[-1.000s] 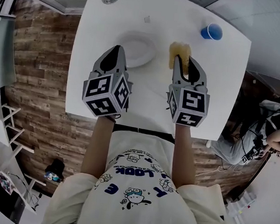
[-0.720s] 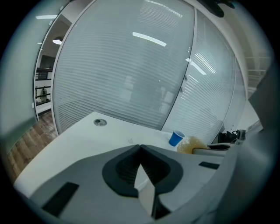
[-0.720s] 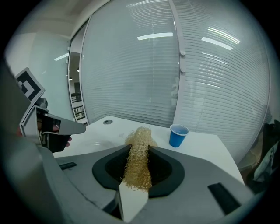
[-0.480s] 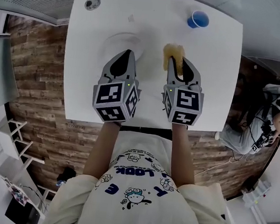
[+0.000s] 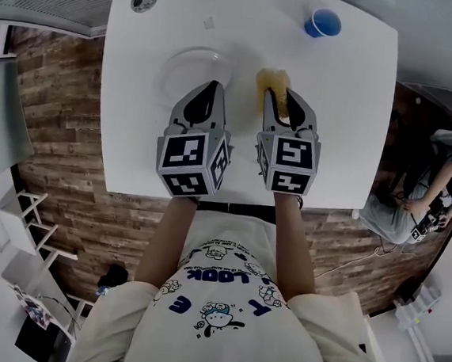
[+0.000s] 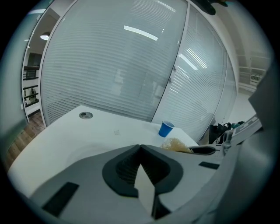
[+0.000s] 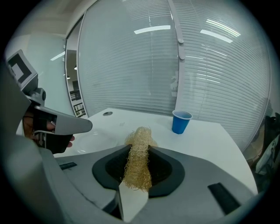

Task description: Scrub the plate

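A white plate (image 5: pixel 191 68) lies on the white table (image 5: pixel 134 143), left of centre. My left gripper (image 5: pixel 213 87) is shut with nothing in it, and its tips sit over the plate's near right rim. In the left gripper view its jaws (image 6: pixel 140 147) meet at the tip and hide most of the plate. My right gripper (image 5: pixel 282 95) is shut on a tan loofah scrubber (image 5: pixel 271 79), just right of the plate. In the right gripper view the scrubber (image 7: pixel 138 159) stands pinched between the pads, with the plate (image 7: pixel 89 142) off to the left.
A blue cup (image 5: pixel 324 22) stands at the table's far right, also in the right gripper view (image 7: pixel 180 121). A round metal grommet (image 5: pixel 143 0) sits at the far left corner, and a small scrap (image 5: pixel 209 23) lies behind the plate. A person sits beyond the right table edge.
My left gripper has moved right, from the plate's left side to its near right rim, closer to the right gripper. The right gripper still holds the scrubber in about the same place.
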Demonstrator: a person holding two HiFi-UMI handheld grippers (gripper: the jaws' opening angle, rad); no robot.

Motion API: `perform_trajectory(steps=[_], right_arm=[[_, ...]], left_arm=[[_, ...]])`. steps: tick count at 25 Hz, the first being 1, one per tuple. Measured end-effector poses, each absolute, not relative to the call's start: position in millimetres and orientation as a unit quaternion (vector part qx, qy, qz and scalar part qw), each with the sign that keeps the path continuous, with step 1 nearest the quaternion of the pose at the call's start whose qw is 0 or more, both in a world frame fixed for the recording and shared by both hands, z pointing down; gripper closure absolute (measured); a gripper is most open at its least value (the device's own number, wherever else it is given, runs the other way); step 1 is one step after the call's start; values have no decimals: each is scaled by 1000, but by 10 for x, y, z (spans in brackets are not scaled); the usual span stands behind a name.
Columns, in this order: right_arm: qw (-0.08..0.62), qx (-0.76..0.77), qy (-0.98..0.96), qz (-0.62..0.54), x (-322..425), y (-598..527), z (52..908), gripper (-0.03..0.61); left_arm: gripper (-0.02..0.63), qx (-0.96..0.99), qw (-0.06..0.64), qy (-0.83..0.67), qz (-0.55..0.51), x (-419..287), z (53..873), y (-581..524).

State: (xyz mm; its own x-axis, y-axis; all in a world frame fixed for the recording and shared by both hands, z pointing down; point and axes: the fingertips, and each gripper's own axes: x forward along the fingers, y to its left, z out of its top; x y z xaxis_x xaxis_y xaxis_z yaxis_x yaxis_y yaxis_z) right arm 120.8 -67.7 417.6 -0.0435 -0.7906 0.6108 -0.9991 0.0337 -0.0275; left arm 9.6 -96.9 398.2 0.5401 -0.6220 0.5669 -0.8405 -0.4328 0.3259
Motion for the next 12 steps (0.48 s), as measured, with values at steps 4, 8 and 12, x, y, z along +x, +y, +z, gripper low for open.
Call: perform_trajectory(steps=[4, 8, 12], right_arm=[[227, 651, -682, 242, 1208, -691, 4274, 466], [230, 646, -682, 254, 1194, -698, 4382, 465], [223, 645, -681, 263, 1168, -687, 4452, 465]], left_arm=[[591, 825, 298, -440, 192, 116, 4035, -966], [591, 824, 299, -439, 197, 126, 4073, -972], [591, 822, 304, -439, 199, 108, 4112, -952]])
